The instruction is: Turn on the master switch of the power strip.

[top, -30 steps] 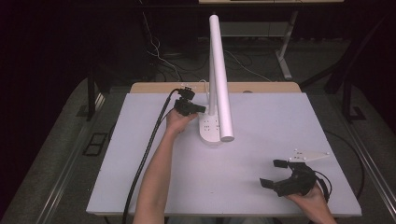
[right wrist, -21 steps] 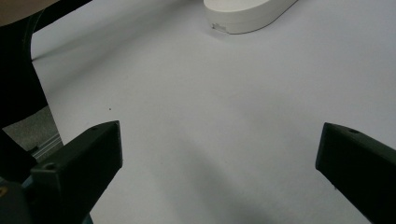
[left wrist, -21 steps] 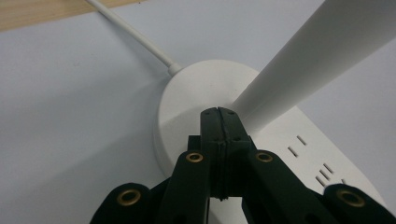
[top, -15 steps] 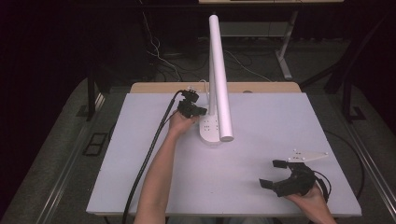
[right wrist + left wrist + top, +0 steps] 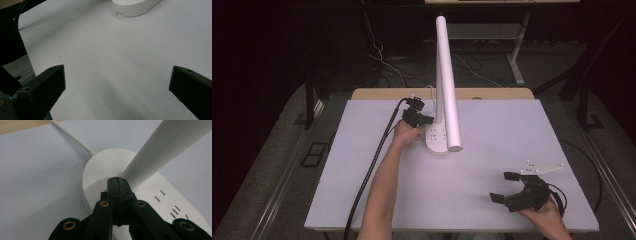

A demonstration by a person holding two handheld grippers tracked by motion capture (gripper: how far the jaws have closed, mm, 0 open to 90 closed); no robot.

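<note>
High view: left claw [image 5: 428, 120], pressed together, touches lamp base [image 5: 435, 139]; right claw [image 5: 507, 186] spread over bare table [image 5: 492, 130].

No readable text anywhere. Lamp base [image 5: 160, 195] has just socket slots, plus tiny label on base edge, too blurry to read.

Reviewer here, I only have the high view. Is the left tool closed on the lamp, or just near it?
Observer: The left tool is shut, its jaws pressed together, tips resting on the lamp base beside the stem.
Operator: Anything between the jaws?
Observer: Nothing visible between them in the left gripper view.
Operator: And the right tool?
Observer: The right tool is wide open over bare table.
</note>
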